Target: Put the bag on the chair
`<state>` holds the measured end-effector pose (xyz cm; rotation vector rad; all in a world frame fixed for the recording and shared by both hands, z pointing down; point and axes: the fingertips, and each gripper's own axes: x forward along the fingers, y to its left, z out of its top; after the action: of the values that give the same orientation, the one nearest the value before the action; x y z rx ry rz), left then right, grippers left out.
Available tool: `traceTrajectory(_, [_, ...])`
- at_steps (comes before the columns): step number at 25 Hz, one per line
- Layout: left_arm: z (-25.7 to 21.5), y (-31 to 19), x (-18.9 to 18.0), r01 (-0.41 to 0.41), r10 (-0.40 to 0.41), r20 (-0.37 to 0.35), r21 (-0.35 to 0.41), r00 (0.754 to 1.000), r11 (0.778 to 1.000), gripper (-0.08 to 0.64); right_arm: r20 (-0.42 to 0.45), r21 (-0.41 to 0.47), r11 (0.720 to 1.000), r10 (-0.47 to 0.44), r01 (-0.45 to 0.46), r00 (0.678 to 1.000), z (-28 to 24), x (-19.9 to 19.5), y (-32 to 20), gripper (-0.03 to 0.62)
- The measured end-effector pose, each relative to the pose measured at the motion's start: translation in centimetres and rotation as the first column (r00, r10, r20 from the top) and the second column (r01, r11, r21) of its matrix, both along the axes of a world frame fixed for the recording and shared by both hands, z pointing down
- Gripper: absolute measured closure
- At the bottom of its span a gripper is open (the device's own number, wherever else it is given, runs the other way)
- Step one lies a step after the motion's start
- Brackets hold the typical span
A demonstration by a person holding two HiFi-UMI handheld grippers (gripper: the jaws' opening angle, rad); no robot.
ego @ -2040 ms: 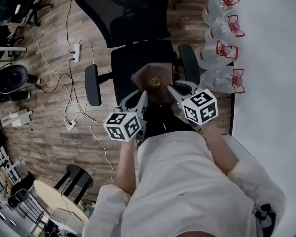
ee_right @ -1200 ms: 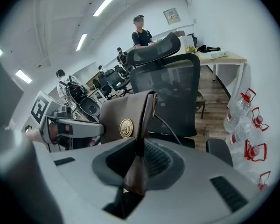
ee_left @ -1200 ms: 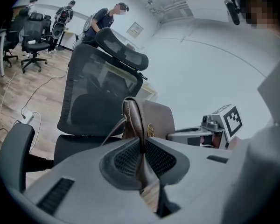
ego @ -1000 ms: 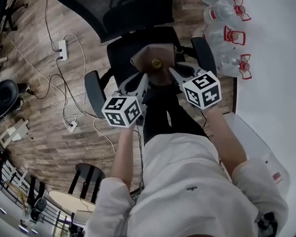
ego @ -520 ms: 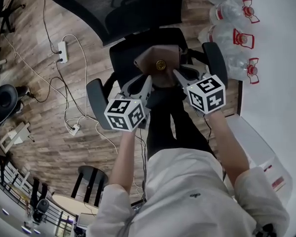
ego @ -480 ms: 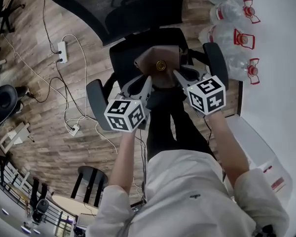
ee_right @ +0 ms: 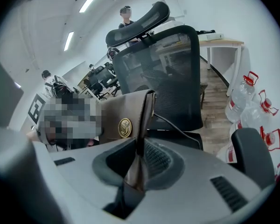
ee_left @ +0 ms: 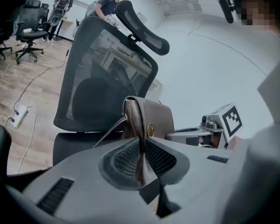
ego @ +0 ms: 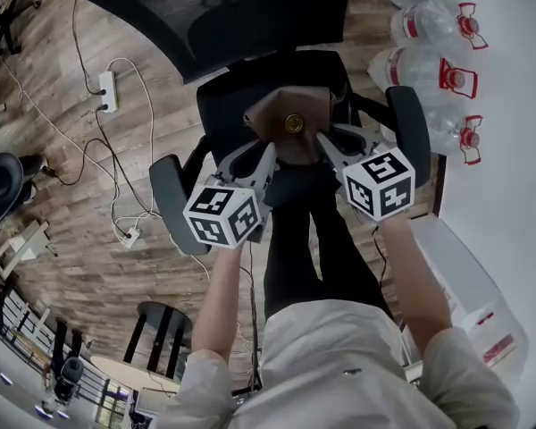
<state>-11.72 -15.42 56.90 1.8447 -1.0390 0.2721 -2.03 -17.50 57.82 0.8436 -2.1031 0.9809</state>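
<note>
My left gripper [ego: 255, 164] and right gripper [ego: 330, 146] each pinch one side of the brown bag [ego: 290, 123], which hangs between them over the seat of the black chair [ego: 223, 96], so I judge that setting it down and letting go remain

No legible text, number or brand name is present. The bag [ego: 275, 107] carries a round gold emblem [ego: 293, 123]; its design cannot be read in any view. The left cube [ego: 221, 214] and right cube [ego: 381, 183] show black-and-white square marker patterns only, no characters. Red bands on the bottles [ego: 433, 27] and a red mark on the white box [ego: 469, 280] are too small to read.
</note>
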Motion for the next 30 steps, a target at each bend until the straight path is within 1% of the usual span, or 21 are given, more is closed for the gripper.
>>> traceTrajectory(10, [3.7, -0.9, -0.7, 0.019, -0.019, 0.007, -0.017, 1.0, 1.0, 0.523, 0.002, -0.007, 1.0, 0.0, 0.0, 1.0, 3.9, -0.7, -1.0, 0.534])
traceTrajectory(17, [5.9, -1.9, -1.2, 0.009, -0.008, 0.021, -0.018, 1.0, 1.0, 0.523, -0.002, 0.007, 1.0, 0.004, -0.004, 1.0, 6.6, -1.4, -2.0, 0.534])
traceTrajectory(20, [6.8, -2.4, -1.2, -0.011, 0.012, 0.026, -0.012, 1.0, 1.0, 0.523, -0.006, 0.013, 1.0, -0.005, 0.005, 1.0, 7.5, -1.4, -2.6, 0.532])
traceTrajectory(24, [8.0, -3.4, -1.6, -0.001, 0.001, 0.034, -0.011, 0.999, 1.0, 0.523, -0.007, 0.027, 1.0, -0.013, 0.013, 1.0, 8.6, -1.8, -3.4, 0.532])
traceTrajectory(30, [9.4, -5.2, -1.9, -0.014, 0.014, 0.071, -0.005, 0.997, 1.0, 0.524, -0.049, 0.076, 0.995, -0.06, 0.063, 0.997, 10.0, -2.3, -5.3, 0.531])
